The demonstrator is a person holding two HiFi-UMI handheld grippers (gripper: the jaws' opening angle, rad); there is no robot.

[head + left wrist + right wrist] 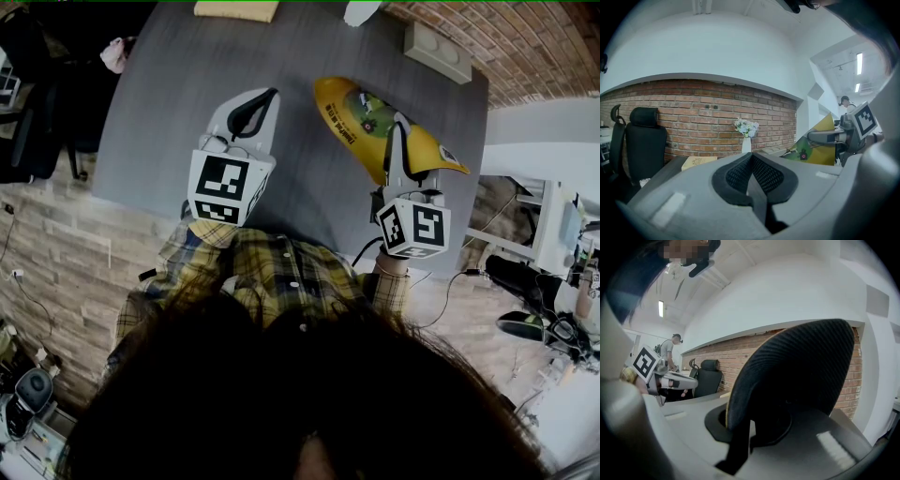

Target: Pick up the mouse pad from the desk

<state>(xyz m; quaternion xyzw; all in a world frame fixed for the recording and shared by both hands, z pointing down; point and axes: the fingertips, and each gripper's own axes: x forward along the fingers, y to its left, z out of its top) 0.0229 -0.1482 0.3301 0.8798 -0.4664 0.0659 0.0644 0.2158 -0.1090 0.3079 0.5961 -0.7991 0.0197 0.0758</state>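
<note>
When read left to right, shows the left gripper [263, 101] clenched on nothing above the desk [150, 122], then the right gripper [401, 131] clamped on the near edge of the pad [361, 117], held tilted and seemingly clear of the desk at centre right. Probably light, thin and floppy, with a grippy back; best pinched by an edge, as here. Surroundings: chair [28, 112] far left, matte grey top, book [236, 9] at the far edge, brick wall [525, 42] right.
</note>
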